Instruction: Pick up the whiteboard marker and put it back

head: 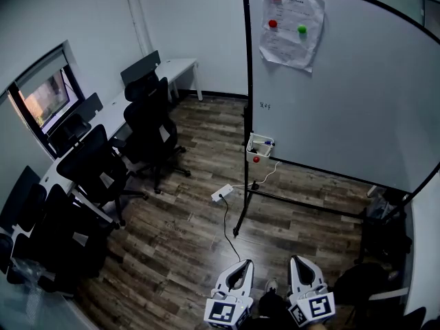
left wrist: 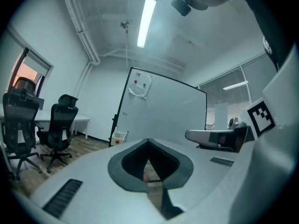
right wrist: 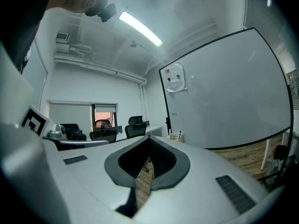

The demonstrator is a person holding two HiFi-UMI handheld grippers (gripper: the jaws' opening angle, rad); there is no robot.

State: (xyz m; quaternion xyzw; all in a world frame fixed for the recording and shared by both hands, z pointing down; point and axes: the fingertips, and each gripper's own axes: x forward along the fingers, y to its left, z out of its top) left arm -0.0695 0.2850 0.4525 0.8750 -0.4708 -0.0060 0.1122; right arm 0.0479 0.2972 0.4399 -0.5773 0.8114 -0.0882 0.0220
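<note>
The whiteboard marker (head: 267, 143) is, as far as I can tell, the dark-tipped stick poking from the small white basket (head: 251, 151) that hangs at the lower left corner of the whiteboard (head: 344, 95). It is too small for me to read its colour or cap with any certainty. A red dot (head: 256, 159) sits on the basket's front. A cable runs across the wooden floor (head: 192, 225) from the board's foot to a white power strip (head: 221, 192). The board's right edge is cut off. Both tools are well apart from the basket, at the bottom edge of my head view, pointing level toward the board. The left hand-held gripper (head: 245, 262) is clenched on nothing, and the right hand-held gripper (head: 296, 259) is likewise clenched and empty.
</note>
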